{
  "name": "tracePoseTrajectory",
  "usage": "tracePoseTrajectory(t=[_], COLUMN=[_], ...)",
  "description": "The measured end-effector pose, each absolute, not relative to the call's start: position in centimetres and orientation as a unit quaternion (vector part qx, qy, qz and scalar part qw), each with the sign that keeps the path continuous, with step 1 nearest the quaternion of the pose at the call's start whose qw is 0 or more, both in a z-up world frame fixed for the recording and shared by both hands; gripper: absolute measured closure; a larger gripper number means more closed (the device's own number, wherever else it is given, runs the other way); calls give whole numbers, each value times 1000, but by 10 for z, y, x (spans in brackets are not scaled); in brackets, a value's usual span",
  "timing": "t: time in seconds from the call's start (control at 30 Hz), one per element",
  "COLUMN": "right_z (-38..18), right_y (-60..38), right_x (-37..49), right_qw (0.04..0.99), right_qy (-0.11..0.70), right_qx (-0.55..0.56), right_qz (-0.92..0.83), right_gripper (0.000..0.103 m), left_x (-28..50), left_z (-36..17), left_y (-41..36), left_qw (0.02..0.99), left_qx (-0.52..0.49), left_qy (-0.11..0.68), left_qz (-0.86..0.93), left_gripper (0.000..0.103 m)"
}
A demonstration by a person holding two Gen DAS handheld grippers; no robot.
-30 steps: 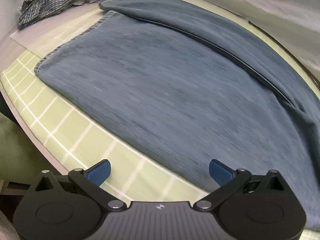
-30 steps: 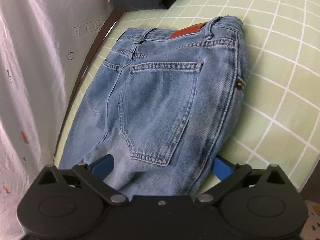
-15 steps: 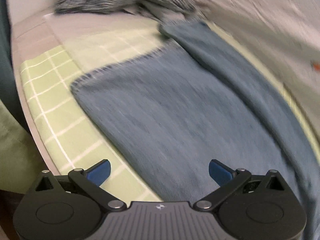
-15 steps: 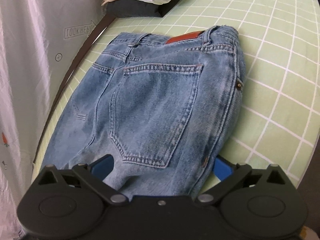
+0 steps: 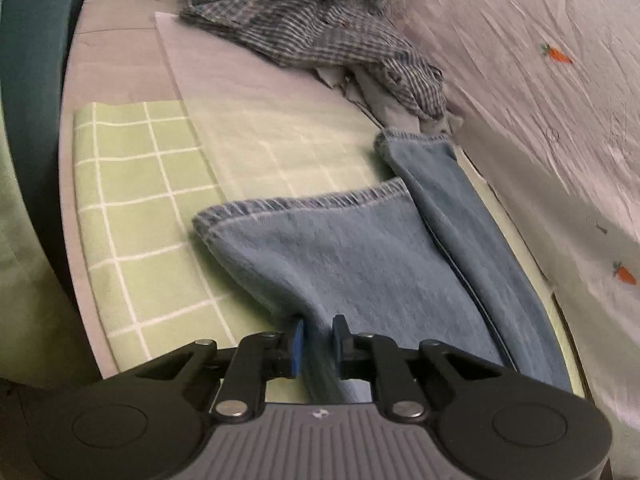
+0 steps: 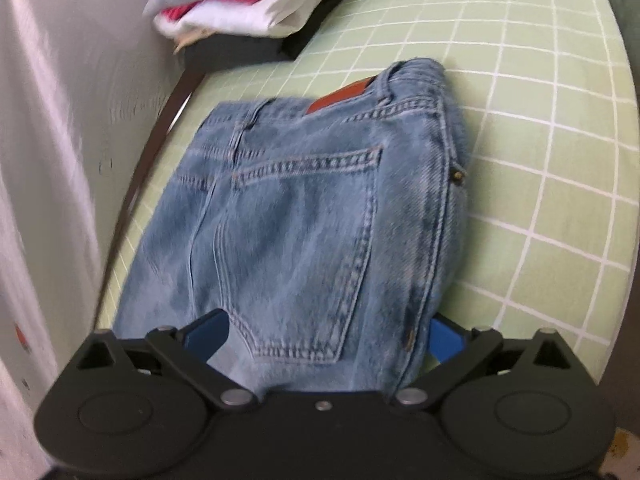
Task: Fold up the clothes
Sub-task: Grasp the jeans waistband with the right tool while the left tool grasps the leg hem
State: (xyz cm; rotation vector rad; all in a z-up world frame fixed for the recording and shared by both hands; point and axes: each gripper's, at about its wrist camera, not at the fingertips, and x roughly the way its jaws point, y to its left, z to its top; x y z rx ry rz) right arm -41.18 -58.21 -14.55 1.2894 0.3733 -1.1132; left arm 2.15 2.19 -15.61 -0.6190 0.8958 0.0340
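A pair of light blue jeans lies on a green checked cloth. The left wrist view shows the leg ends (image 5: 344, 248), with the hems toward the far side. My left gripper (image 5: 318, 338) is shut on the near edge of the upper leg, bunching the denim between the blue pads. The right wrist view shows the seat of the jeans (image 6: 312, 216) with a back pocket and a brown leather patch (image 6: 340, 98). My right gripper (image 6: 324, 330) is open, its blue fingers on either side of the jeans just below the pocket.
A crumpled checked shirt (image 5: 320, 32) lies at the far end past the leg hems. A stack of folded clothes (image 6: 256, 4) sits beyond the waistband. A white sheet with carrot prints (image 5: 560, 120) hangs along one side. The green checked cloth (image 6: 540, 160) spreads to the right of the jeans.
My left gripper moved toward the leg hems and closed on the edge of the upper leg. My right gripper stayed open and drew back slightly along the seat.
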Motion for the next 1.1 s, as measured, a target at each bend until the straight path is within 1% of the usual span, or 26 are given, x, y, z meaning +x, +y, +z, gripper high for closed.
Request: tracePoseTrajectory(t=[0.03,0.1,0.2,0.27,0.3,0.33,0.37,0.4,0.43,0.53,0.7,0.83,0.97,1.03,1.1], right_z=[-146,-146,-148,-150,-151,-152,-155,-159,-163,-169,-144,-100,-46,-18,-3], right_y=[-583,-586,-592,-594,-595,-596,-595,-594,-593,-585,-575,-575,-568,-564,-561], right_x=[-414,-417,-423,-429,-432,-436,-441,-448,-455,-471,-477,-474,-481,-486,-490], right_qw=[639,630,614,600,588,576,564,553,542,529,572,625,671,695,721], right_qy=[155,140,113,92,83,74,61,43,24,-22,-57,-76,-114,-131,-125], right_qx=[570,575,587,601,608,616,627,644,661,689,680,651,617,594,560], right_qz=[-492,-503,-514,-521,-527,-532,-534,-527,-519,-495,-454,-424,-395,-383,-390], right_gripper=[1,4,6,9,22,40,46,52,65,86,90,91,91,91,91], left_x=[21,22,26,27,27,27,26,25,24,23,21,18,7,0,-3], left_z=[-158,-161,-160,-158,-156,-154,-152,-150,-148,-131,-63,-1,57,77,83], left_y=[25,31,33,32,31,30,30,30,31,31,13,2,2,3,1], left_qw=[852,846,841,840,840,842,843,844,844,847,893,924,944,950,956], left_qx=[-303,-328,-335,-333,-330,-328,-329,-332,-338,-341,-296,-272,-260,-255,-241], left_qy=[425,420,422,426,427,425,421,417,412,404,339,267,198,172,161], left_qz=[26,36,41,49,53,57,58,58,57,51,-5,-22,-40,-48,-50], left_gripper=[83,81,81,82,86,86,91,100,101,102,102,102,102,102,102])
